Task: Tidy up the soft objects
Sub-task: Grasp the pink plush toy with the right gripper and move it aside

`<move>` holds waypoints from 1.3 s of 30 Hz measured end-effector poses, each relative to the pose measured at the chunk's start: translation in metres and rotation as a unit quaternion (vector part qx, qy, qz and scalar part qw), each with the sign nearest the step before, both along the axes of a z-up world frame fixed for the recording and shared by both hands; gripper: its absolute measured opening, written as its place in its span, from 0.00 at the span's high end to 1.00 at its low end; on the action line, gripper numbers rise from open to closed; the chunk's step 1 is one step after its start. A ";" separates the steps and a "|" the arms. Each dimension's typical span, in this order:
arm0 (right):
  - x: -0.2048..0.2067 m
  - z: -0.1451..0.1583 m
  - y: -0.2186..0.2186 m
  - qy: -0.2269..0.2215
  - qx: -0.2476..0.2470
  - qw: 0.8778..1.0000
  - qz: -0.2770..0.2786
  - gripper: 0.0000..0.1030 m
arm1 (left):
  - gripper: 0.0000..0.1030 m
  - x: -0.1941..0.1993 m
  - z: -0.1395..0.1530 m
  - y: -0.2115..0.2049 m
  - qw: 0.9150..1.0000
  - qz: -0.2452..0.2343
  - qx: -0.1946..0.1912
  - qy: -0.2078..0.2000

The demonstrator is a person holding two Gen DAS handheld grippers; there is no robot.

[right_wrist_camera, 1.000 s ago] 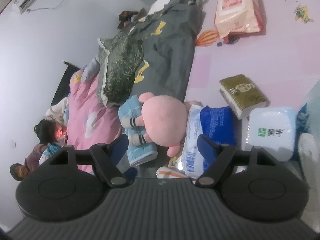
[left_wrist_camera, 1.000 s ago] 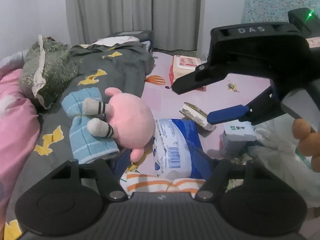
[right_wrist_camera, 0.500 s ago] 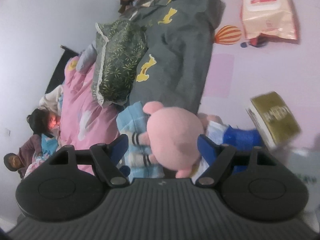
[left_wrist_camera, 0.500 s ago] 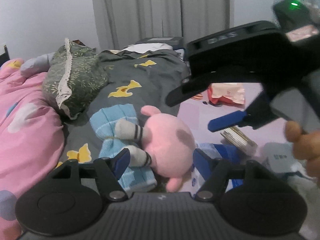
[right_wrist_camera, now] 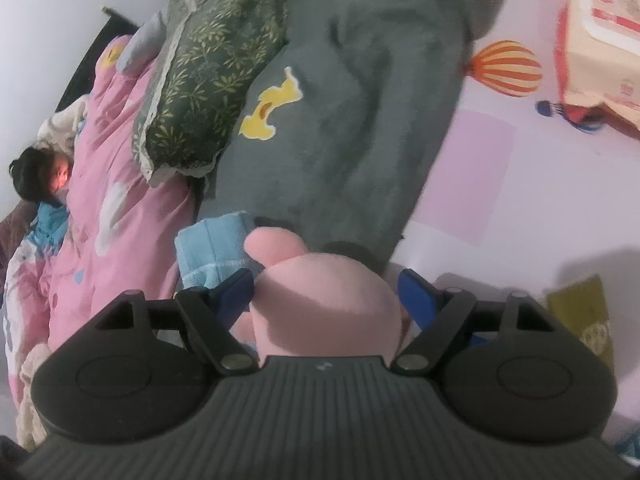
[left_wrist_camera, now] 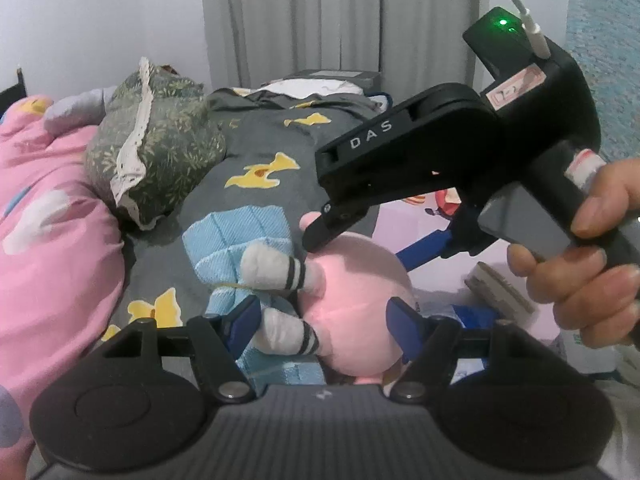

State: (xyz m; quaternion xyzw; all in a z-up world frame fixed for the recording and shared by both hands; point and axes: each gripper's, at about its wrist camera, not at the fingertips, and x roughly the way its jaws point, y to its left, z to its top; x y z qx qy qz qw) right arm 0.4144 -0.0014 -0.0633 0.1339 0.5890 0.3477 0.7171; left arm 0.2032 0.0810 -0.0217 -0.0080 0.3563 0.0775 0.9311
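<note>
Beyond both sets of fingers a grey blanket (right_wrist_camera: 352,92) with yellow animal shapes covers the bed, a pink quilt (left_wrist_camera: 52,216) bunched to its left and a green leaf-print pillow (left_wrist_camera: 156,148) lying where the two meet. Past the right gripper's right finger, on the lilac sheet, sits a pink-and-white wipes pack (right_wrist_camera: 600,32) (its print is too blurred to read). The pink plush toy (left_wrist_camera: 356,296), with grey striped limbs, lies against a folded light-blue towel (left_wrist_camera: 240,240) just ahead of the left gripper (left_wrist_camera: 324,322), whose blue fingers stand apart on either side of the toy, not pressing it. The right gripper (right_wrist_camera: 326,286), lettered "DAS" on its upper arm, hovers over the toy's head; its fingers are spread, flanking the head without clamping it. A hand (left_wrist_camera: 592,264) grips its handle.
</note>
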 end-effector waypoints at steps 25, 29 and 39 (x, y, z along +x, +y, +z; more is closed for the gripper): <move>-0.012 -0.003 -0.065 0.011 0.124 0.988 -0.094 0.33 | 0.31 -0.048 0.013 -0.008 0.999 -0.050 -0.016 -0.009; -0.017 -0.001 -0.084 0.014 0.149 0.982 -0.118 0.33 | 0.31 -0.053 0.015 -0.012 0.998 -0.055 -0.023 -0.010; 0.001 0.010 -0.098 -0.021 0.118 0.977 -0.176 0.33 | 0.31 -0.054 0.013 -0.015 0.998 -0.063 -0.028 -0.005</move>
